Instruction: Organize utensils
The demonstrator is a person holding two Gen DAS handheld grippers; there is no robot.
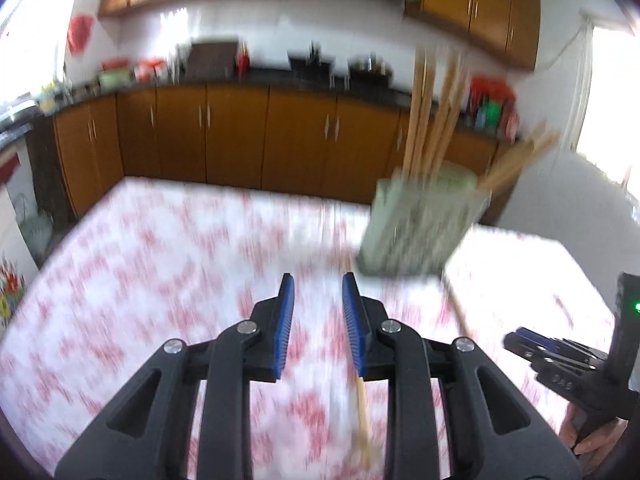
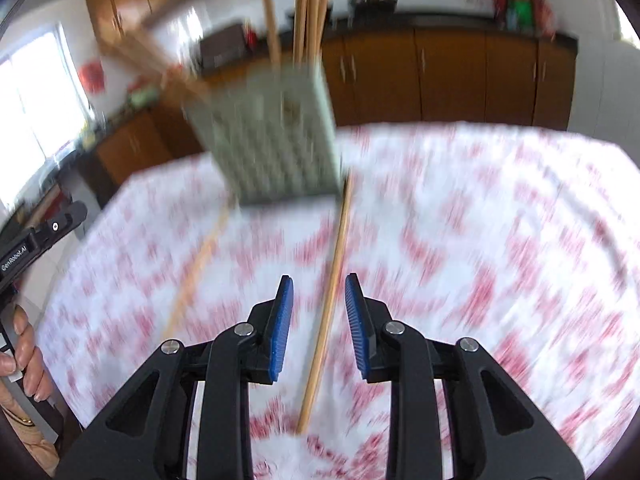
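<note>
The green holder stands on the worktop, already bristling with upright chopsticks. Two more lie loose on the cloth in front of it. One chopstick runs from the holder's base toward the right gripper, whose jaws are spread a little, empty, with the stick lying between and below them. The second chopstick lies near the holder too, under the right finger of the left gripper, likewise slightly spread and holding nothing. To do this step well, I would judge: straddle the stick squarely, pinch it near its middle so it does not swing, lift, then tip it upright over the holder.
</note>
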